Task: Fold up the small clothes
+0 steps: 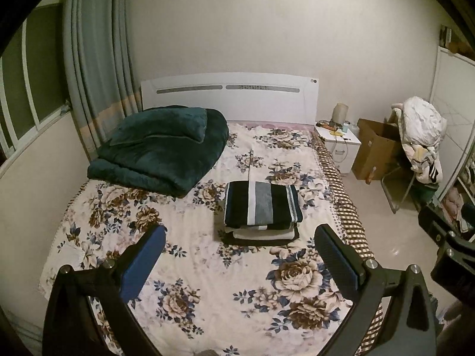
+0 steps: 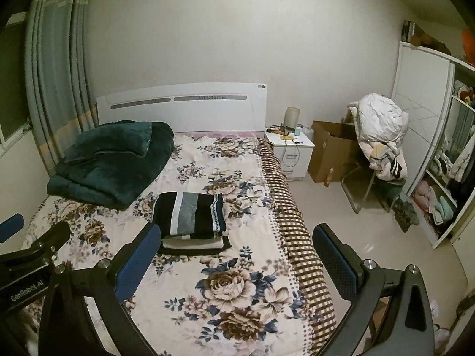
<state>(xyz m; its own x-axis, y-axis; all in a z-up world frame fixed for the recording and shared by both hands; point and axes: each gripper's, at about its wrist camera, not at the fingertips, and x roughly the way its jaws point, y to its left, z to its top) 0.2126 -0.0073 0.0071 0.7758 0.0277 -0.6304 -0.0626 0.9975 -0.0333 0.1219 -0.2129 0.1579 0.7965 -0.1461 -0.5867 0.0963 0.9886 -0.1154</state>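
A stack of folded clothes (image 1: 261, 212) lies on the floral bedsheet (image 1: 207, 281), topped by a black garment with white and grey stripes; it also shows in the right wrist view (image 2: 191, 216). My left gripper (image 1: 240, 237) is open and empty, held above the near part of the bed, short of the stack. My right gripper (image 2: 237, 234) is open and empty, over the bed's right side, its left finger (image 2: 139, 259) near the stack's front corner. The left gripper's body shows at the left edge of the right wrist view (image 2: 26, 255).
A folded dark green blanket (image 1: 160, 154) lies by the white headboard (image 1: 228, 95). A white nightstand (image 2: 292, 151), a cardboard box (image 2: 332, 151), a chair piled with clothes (image 2: 383, 145) and an open wardrobe (image 2: 445, 160) stand right of the bed. Curtains (image 1: 98, 59) hang at left.
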